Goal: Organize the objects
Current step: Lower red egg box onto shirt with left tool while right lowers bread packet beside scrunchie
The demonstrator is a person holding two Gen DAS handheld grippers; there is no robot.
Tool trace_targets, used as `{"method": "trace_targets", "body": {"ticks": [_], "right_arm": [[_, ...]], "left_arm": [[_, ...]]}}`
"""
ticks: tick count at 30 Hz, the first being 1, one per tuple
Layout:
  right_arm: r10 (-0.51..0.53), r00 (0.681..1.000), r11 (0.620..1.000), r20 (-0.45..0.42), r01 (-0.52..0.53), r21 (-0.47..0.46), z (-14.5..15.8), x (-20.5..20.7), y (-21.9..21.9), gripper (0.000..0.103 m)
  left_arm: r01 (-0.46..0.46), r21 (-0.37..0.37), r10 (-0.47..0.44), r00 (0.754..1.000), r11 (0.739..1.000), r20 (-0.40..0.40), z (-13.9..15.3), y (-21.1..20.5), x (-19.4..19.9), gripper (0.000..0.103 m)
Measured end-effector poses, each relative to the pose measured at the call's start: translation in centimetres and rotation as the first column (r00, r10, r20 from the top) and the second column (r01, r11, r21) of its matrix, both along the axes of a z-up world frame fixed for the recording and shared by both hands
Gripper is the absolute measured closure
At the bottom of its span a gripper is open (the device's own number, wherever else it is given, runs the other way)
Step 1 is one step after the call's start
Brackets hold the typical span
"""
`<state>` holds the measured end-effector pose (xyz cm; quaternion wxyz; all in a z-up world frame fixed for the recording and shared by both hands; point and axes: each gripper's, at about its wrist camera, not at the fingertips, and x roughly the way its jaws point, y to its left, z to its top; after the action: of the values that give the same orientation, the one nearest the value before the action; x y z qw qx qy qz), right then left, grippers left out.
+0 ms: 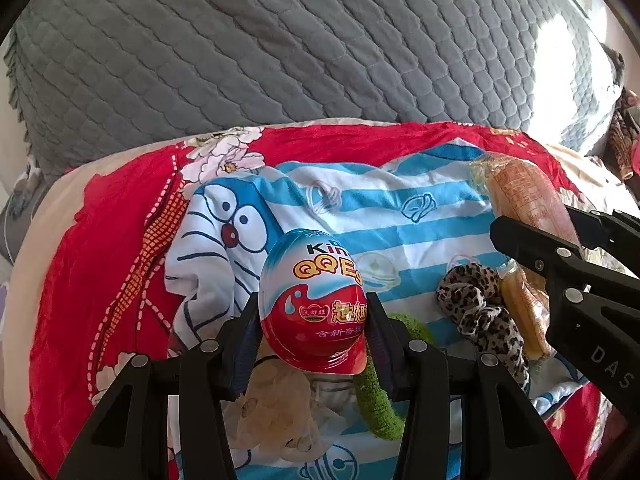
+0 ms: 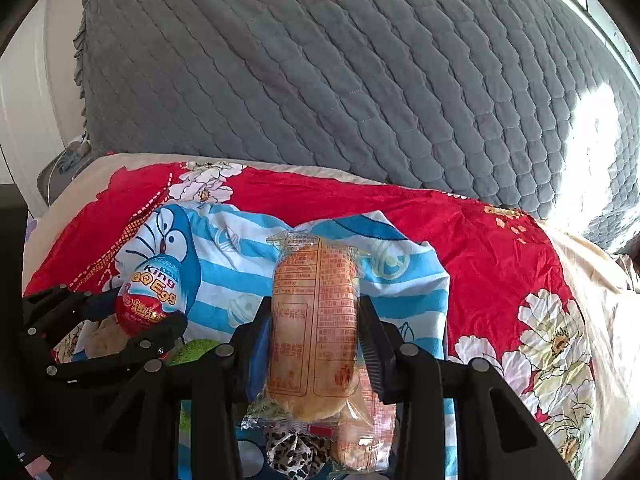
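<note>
Above rumpled striped cloth (image 1: 400,216) — glossy egg (image 1: 314,300), crinkly wrapped cake (image 2: 314,320), both pinched.

Home bedroom, by the look of the bedding. Grey quilted cover (image 2: 360,80) with ruffled edge filling the background, sunlit patch at right. Red floral sheet (image 2: 500,248) spread in front of it, cream border at the edges. Blue-striped cartoon cloth (image 1: 360,216) lying rumpled on the sheet. Household odds scattered on the cloth: leopard scrunchie (image 1: 476,304), green hair tie (image 1: 380,400), wrapped snacks. White wall (image 2: 28,112) at far left.
</note>
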<state>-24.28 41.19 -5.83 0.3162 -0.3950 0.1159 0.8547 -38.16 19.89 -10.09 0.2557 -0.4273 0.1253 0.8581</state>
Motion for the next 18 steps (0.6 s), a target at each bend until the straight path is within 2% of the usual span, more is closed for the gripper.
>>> {"method": "trace_targets", "body": {"ticks": [18], "right_arm": [[-0.004,0.999,0.998,0.054,0.007,-0.063,-3.0,-0.7,1.6,0.063]], "left_arm": [[-0.004,-0.026,0.004,1.0,1.0,0.021,-2.3,0.8,-0.4,0.053]]}}
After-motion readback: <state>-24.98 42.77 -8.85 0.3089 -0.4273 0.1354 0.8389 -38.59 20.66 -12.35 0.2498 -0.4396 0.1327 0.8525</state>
